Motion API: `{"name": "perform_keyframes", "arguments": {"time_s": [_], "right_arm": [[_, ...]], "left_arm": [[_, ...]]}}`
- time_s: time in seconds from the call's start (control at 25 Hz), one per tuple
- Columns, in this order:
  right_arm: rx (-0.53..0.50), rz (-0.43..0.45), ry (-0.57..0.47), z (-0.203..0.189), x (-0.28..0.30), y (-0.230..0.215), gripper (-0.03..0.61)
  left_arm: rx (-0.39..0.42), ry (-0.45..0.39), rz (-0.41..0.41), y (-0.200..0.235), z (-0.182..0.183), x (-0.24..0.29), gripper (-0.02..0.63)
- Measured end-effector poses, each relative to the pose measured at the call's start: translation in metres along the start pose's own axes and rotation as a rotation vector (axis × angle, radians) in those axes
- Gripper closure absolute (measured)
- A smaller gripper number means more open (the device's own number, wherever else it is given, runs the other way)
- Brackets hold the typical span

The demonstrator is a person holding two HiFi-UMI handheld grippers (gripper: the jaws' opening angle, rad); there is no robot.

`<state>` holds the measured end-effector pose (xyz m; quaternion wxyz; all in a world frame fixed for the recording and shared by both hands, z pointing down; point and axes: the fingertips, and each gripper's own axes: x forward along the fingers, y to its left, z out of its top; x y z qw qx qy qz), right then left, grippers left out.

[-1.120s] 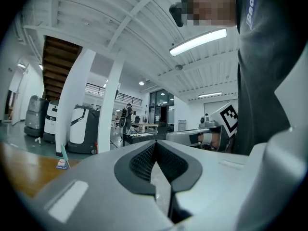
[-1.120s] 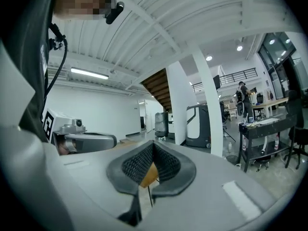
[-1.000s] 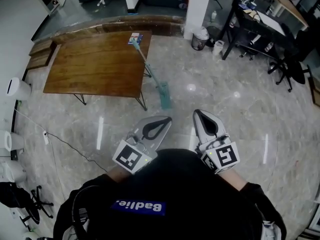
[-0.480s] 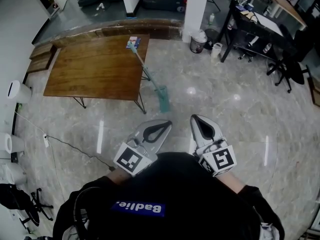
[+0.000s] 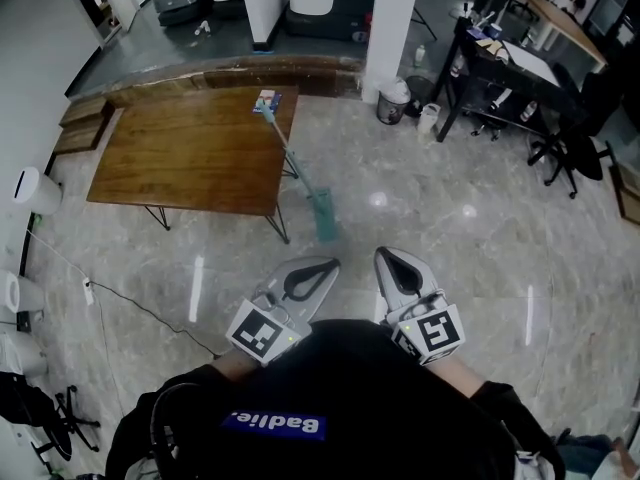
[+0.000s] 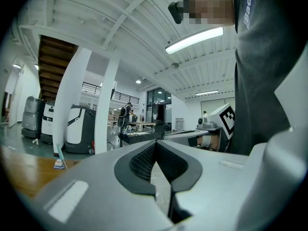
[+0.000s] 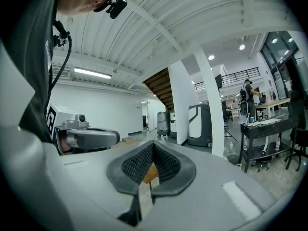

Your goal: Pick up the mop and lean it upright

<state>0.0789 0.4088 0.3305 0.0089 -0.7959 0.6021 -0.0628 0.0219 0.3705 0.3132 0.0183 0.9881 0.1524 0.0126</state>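
Mop: leaning at a slant, handle resting against the right edge of the wooden table, flat green head sitting on the marble floor just beside the table's near right corner.

Left gripper: hovering low near the person's torso, well apart from the mop, its fingers pressing together on nothing.

Right gripper: hovering just beside the left one, its fingers likewise pressing together, holding nothing.

White column and black desk: standing beyond the table.
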Motion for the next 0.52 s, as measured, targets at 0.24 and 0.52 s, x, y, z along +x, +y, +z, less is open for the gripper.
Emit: {"name": "perform_keyframes", "arguments": {"time_s": [0.24, 0.52], "right_arm": [[-0.008, 0.009, 0.006, -0.001, -0.002, 0.009, 0.575], [-0.013, 0.032, 0.017, 0.003, 0.001, 0.017, 0.575]], "left_arm": [[0.0, -0.003, 0.001, -0.004, 0.0, -0.008, 0.595], [0.005, -0.005, 0.016, -0.003, 0.006, -0.016, 0.595]]}}
